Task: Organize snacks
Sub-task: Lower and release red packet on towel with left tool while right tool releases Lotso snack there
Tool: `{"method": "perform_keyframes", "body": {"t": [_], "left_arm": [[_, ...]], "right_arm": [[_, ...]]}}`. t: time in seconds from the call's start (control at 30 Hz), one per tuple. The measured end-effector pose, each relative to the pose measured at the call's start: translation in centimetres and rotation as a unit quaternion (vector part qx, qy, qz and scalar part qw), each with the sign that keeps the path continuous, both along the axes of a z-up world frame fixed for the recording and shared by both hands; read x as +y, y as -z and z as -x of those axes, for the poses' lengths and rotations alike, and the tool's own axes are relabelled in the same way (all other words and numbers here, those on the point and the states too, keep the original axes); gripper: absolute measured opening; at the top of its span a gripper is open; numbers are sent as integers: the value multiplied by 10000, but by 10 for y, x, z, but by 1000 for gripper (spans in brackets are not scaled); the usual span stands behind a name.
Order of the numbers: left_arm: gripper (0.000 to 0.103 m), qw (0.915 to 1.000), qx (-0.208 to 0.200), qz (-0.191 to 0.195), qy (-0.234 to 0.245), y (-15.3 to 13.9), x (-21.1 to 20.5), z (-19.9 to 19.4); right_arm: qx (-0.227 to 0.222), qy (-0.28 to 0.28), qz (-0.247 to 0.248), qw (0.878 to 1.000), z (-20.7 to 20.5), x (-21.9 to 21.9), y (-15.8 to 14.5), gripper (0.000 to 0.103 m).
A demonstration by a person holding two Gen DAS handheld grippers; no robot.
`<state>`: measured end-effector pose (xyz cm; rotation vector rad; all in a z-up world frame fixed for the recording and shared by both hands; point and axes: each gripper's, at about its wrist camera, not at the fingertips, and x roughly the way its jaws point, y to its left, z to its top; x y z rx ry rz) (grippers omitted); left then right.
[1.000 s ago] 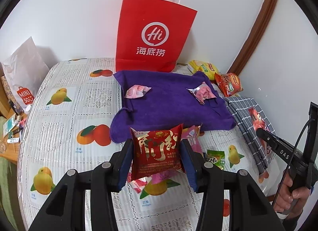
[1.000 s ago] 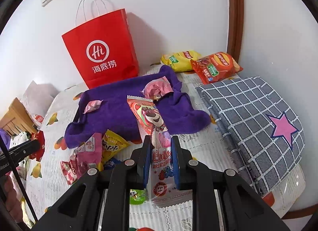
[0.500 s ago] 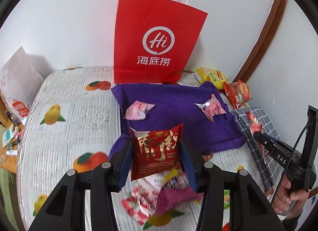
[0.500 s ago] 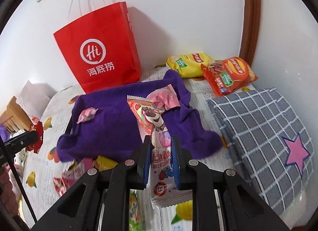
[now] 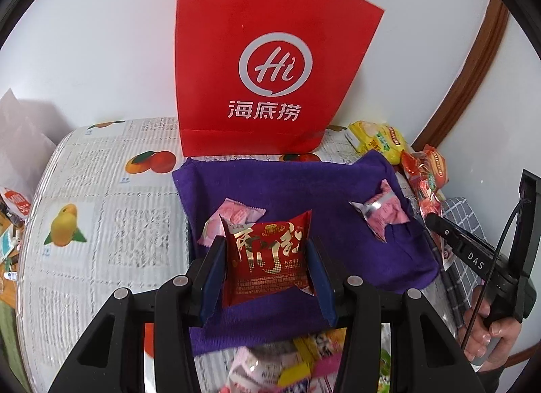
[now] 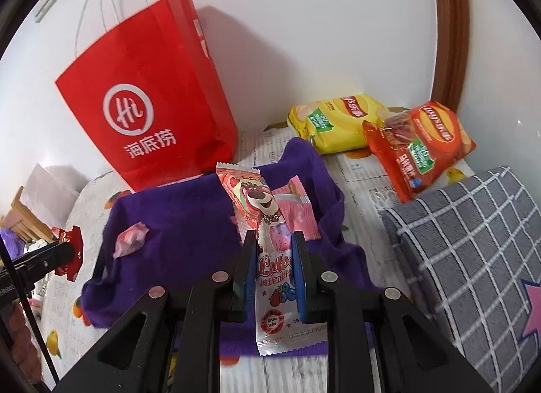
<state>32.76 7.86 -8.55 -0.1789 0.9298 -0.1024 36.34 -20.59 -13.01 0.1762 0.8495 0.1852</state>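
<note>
My left gripper [image 5: 267, 269] is shut on a red snack packet [image 5: 268, 258] with gold characters, held over the purple towel [image 5: 304, 187]. My right gripper [image 6: 272, 268] is shut on a long bear-print Lotso packet [image 6: 267, 224], above the same purple towel [image 6: 175, 217]. Two pink wrapped snacks [image 5: 383, 212] lie on the towel, one left [image 5: 233, 215] and one right. In the right wrist view a pink candy [image 6: 130, 239] lies on the towel's left part and a pink packet [image 6: 299, 214] sits behind the bear packet.
A red paper bag [image 5: 270, 65] stands against the wall behind the towel. Yellow [image 6: 333, 122] and orange [image 6: 419, 146] chip bags lie at the back right. A grey checked cushion [image 6: 473, 244] fills the right. Several loose snacks [image 5: 294, 366] lie near the front edge.
Both grippers moved forward toward the purple towel and red bag, each carrying its packet. The loose snack pile has slid to the bottom of the left wrist view.
</note>
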Motion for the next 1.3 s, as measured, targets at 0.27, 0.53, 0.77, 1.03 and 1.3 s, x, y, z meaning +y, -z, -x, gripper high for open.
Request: {"method": "perform_keyframes", "body": {"t": [0.27, 0.53, 0.77, 1.03, 1.3], "left_arm": [[46, 9999, 134, 46, -30, 23, -1, -26], [46, 9994, 358, 38, -13, 45, 0, -37], [47, 9990, 423, 117, -3, 51, -3, -38], [50, 9991, 402, 117, -40, 48, -4, -38], [52, 9984, 531, 174, -99, 53, -3, -40]], "right_arm": [[-81, -182, 122, 9997, -7, 6, 27, 21], [-115, -217, 208, 9995, -3, -1, 40, 21], [-174, -382, 433, 9982, 1, 6, 40, 32], [-336, -492, 603, 9964, 7, 17, 34, 50], [-350, -452, 584, 9967, 9, 16, 32, 50]]}}
